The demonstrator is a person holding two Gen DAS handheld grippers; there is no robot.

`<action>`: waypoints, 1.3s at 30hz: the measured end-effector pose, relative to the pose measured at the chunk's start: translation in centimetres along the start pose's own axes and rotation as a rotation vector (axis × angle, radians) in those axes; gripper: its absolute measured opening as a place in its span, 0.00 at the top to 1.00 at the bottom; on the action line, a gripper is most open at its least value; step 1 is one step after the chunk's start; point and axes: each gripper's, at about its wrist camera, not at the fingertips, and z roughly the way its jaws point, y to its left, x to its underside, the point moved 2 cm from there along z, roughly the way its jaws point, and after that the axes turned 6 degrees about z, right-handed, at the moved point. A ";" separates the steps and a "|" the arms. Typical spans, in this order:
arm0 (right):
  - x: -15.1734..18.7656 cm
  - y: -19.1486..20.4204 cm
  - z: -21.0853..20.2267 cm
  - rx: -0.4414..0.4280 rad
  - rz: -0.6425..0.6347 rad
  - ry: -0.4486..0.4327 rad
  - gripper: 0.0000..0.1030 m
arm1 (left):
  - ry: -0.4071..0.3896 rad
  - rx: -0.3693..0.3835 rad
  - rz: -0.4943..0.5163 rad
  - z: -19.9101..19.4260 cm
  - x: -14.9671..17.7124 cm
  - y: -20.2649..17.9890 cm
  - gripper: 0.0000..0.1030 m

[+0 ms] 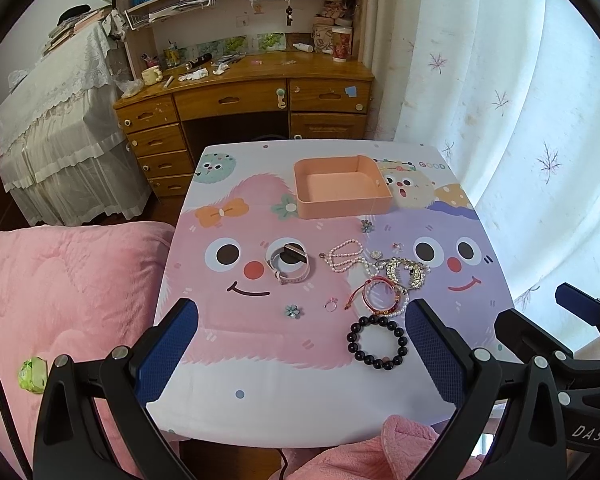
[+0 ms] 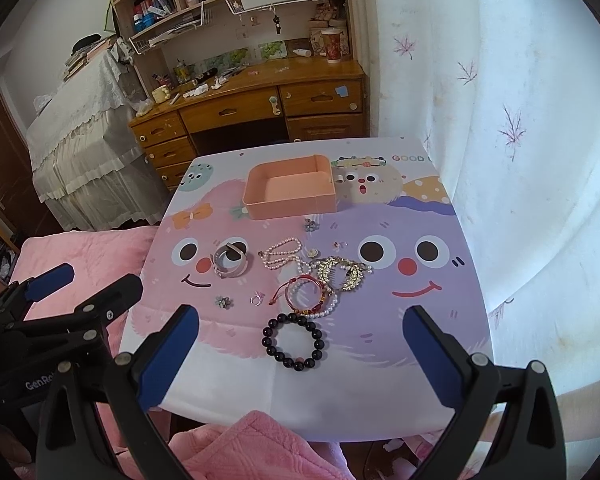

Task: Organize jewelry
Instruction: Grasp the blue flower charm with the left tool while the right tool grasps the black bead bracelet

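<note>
worktop [image 1: 260, 400], cartoon-print cover, jewelry loose on it.
- peach box [image 1: 342, 186]: far side of worktop, open top, nothing visible inside.
- watch [image 1: 288, 264]: pale strap, left of the pile, apart from it.
- pink bead strand [image 1: 342, 256]: just beyond the pile, near its gold leaf brooch [image 1: 406, 274].
- red cord bracelets [image 1: 380, 296]: tangled with white pearls (exact count unclear).
- dark bead bracelet [image 1: 378, 342]: nearest edge, just beside the pile.
- ring [image 1: 331, 304] and flower clip [image 1: 293, 311]: small, separate, left of the bracelets.
- left claw [image 1: 300, 350]: spread wide, holding nothing, above near edge.
- right claw [image 2: 300, 354]: spread wide, holding nothing, dark bead bracelet between its fingers in view.
- pink quilt [image 1: 60, 300]: left of worktop.
</note>
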 end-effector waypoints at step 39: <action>10.0 1.2 14.7 0.121 -0.419 0.156 0.40 | 0.291 0.195 0.071 21.2 9.1 2.5 0.33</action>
